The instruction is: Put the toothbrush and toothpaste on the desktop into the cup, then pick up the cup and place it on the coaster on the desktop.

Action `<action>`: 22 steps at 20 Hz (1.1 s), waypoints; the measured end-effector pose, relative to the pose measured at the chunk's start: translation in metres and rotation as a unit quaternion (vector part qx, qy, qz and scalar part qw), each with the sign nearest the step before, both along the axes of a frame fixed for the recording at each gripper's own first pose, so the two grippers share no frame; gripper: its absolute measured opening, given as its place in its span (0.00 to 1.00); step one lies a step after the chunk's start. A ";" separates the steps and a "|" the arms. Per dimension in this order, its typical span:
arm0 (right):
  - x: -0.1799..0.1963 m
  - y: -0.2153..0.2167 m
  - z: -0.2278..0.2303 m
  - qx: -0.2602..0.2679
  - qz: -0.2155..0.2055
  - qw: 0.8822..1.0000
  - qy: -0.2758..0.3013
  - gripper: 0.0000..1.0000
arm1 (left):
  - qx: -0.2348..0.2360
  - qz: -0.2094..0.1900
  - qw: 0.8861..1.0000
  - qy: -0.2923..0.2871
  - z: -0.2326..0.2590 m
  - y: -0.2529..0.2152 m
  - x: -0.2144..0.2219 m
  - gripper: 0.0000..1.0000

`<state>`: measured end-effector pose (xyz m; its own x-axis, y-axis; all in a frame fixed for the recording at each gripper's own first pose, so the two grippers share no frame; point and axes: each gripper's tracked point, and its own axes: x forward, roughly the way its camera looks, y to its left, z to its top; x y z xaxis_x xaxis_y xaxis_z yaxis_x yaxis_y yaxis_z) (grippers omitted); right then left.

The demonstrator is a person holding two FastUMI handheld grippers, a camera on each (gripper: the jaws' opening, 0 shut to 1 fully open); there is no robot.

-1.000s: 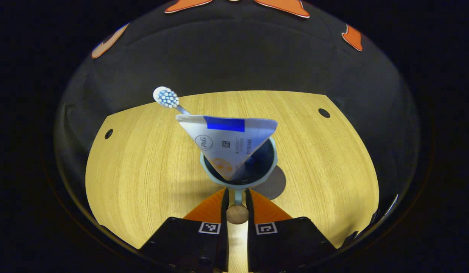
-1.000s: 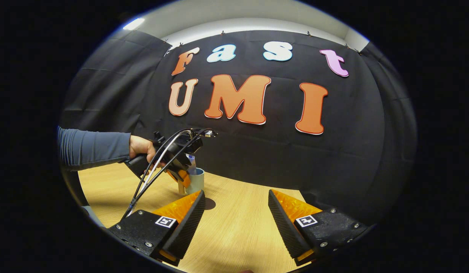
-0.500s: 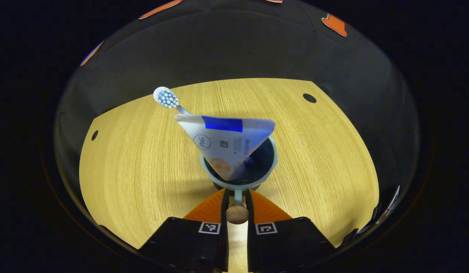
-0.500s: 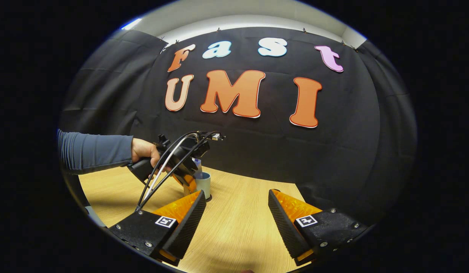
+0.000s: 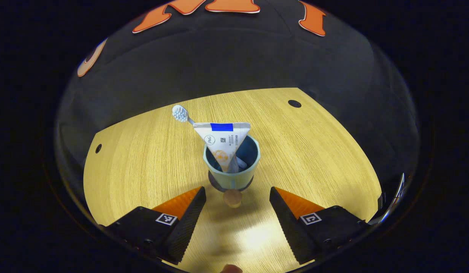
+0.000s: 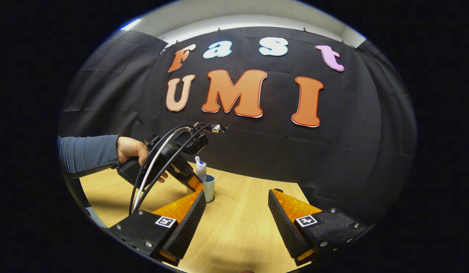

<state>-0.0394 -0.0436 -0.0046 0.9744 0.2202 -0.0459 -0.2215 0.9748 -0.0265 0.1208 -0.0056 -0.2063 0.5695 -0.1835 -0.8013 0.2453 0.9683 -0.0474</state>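
- toothpaste [image 5: 222, 146] tube, crimped end: round logo, small square code and a few lines of fine print, all too small to read
- left claw [image 5: 237, 214] and right claw [image 6: 236, 223]: square black-and-white marker tags on each finger mount, no text

1 cup [image 5: 232, 167], 1 toothbrush [image 5: 180, 113], 1 toothpaste [image 5: 222, 142], 1 coaster [image 5: 215, 185].

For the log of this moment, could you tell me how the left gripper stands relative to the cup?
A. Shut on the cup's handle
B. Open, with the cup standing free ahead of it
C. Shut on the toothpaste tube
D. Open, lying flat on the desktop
B: the left gripper has its fingers spread apart, and the cup stands on the coaster ahead of them, touched by neither.
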 end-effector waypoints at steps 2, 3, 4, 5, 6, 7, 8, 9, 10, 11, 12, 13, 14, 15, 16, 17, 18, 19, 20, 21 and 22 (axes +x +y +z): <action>0.003 0.008 0.005 -0.002 0.004 1.000 -0.005 0.99 | -0.005 0.001 1.000 -0.027 0.014 0.006 -0.010 1.00; 0.005 0.014 0.009 -0.001 0.006 1.000 -0.009 0.99 | -0.005 0.002 0.999 -0.045 0.024 0.010 -0.015 1.00; 0.006 0.020 0.012 0.000 0.008 1.000 -0.014 0.99 | -0.003 0.004 0.998 -0.061 0.033 0.015 -0.019 1.00; 0.006 0.025 0.017 0.001 0.008 1.000 -0.021 0.99 | -0.003 0.004 0.997 -0.082 0.045 0.020 -0.023 1.00; 0.007 0.029 0.020 0.002 0.006 1.000 -0.028 0.99 | 0.002 0.004 0.994 -0.105 0.055 0.028 -0.027 1.00; 0.008 0.032 0.025 0.007 0.001 0.999 -0.037 0.99 | 0.004 0.013 0.990 -0.141 0.063 0.036 -0.028 1.00; 0.008 0.035 0.029 0.014 -0.003 0.999 -0.045 0.99 | 0.011 0.018 0.986 -0.166 0.066 0.044 -0.031 0.99; 0.009 0.040 0.033 0.021 -0.003 0.998 -0.053 0.99 | 0.018 0.029 0.981 -0.190 0.068 0.052 -0.038 0.99; 0.009 0.044 0.037 0.025 -0.005 0.998 -0.060 0.99 | 0.024 0.038 0.977 -0.211 0.071 0.061 -0.046 0.99; 0.011 0.045 0.041 0.028 -0.008 0.997 -0.065 0.99 | 0.023 0.050 0.972 -0.227 0.075 0.071 -0.054 0.99; 0.011 0.046 0.044 0.032 -0.011 0.997 -0.068 0.99 | 0.017 0.058 0.968 -0.244 0.081 0.077 -0.062 1.00; 0.011 0.049 0.047 0.038 -0.012 0.997 -0.071 0.99 | 0.006 0.069 0.963 -0.260 0.086 0.084 -0.070 1.00; 0.011 0.052 0.047 0.043 -0.010 0.996 -0.071 0.99 | -0.005 0.078 0.957 -0.278 0.093 0.090 -0.078 0.99; 0.011 0.056 0.046 0.046 -0.008 0.996 -0.071 0.99 | -0.010 0.090 0.951 -0.296 0.101 0.100 -0.087 0.99; 0.010 0.058 0.045 0.046 -0.008 0.996 -0.070 0.99 | -0.009 0.098 0.945 -0.313 0.110 0.108 -0.093 1.00; 0.010 0.059 0.044 0.046 -0.009 0.996 -0.072 0.99 | -0.003 0.104 0.939 -0.329 0.119 0.115 -0.101 0.99; 0.009 0.061 0.044 0.044 -0.010 0.996 -0.073 0.99 | 0.003 0.106 0.930 -0.351 0.130 0.120 -0.106 0.99; 0.008 0.061 0.043 0.044 -0.013 0.996 -0.075 0.99 | 0.009 0.108 0.923 -0.369 0.138 0.124 -0.111 0.99; 0.007 0.062 0.042 0.045 -0.015 0.996 -0.076 0.99 | 0.016 0.109 0.915 -0.389 0.146 0.129 -0.117 0.99; 0.005 0.062 0.041 0.045 -0.020 0.996 -0.077 0.99 | 0.023 0.109 0.908 -0.405 0.152 0.130 -0.124 0.99; 0.003 0.062 0.039 0.043 -0.022 0.996 -0.078 0.99 | 0.028 0.109 0.900 -0.421 0.160 0.131 -0.132 0.99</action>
